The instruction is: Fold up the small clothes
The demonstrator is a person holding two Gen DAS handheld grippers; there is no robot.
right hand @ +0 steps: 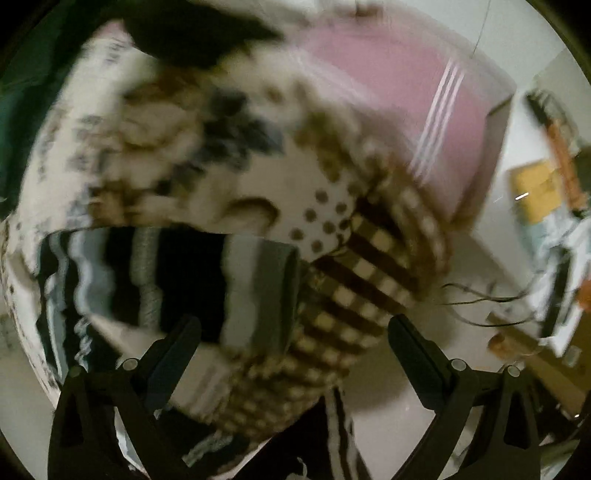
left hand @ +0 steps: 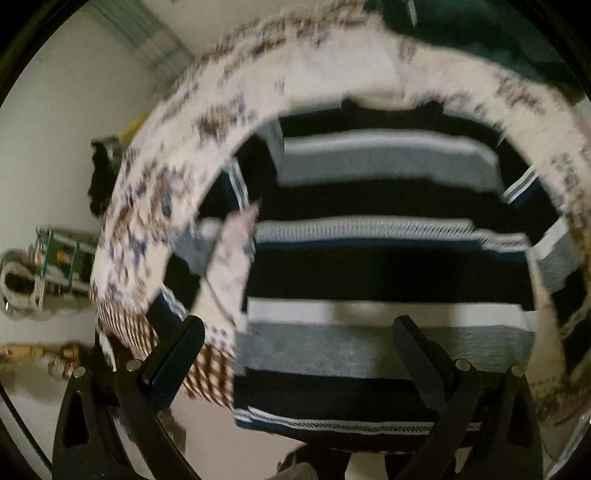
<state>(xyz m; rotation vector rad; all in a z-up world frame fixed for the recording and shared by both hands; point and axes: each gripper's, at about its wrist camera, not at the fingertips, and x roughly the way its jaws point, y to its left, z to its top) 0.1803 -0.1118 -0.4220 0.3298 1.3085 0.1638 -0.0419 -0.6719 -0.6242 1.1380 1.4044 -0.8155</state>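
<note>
- Left gripper (left hand: pixel 295 332): black fingers (left hand: pixel 177 354) spread wide apart, nothing between them; they hang just above the near hem of the sweater (left hand: pixel 369 258).
- Right gripper (right hand: pixel 293 334): fingers (right hand: pixel 417 354) also wide apart, empty, over the sweater's side edge where it meets the checked border of the cloth (right hand: pixel 351 280).
- Sweater: striped black, grey and white knit, lying flat on the patterned cloth (left hand: pixel 166 206), which covers the surface under it.
- Fold state, my read: the body looks squared off into a compact block and a grey sleeve panel seems laid across the upper part, so at least the sleeves are probably in. Motion blur, can't be sure.
- Left to do, judged: likely one more fold, hem to collar, then set it aside. A pink garment (right hand: pixel 399 88) with white stripes sits beyond the cloth, looks already folded. Dark green fabric (left hand: pixel 480 33) at the far edge, state unclear.
- Orientation, left view: stripes run left-right, hem nearest the camera, dark collar notch at the far end. Long axis runs hem to collar, straight away from the left gripper.
- Right view: same stripes run near-to-far, so the right gripper faces the sweater from its side, across the long axis.
</note>
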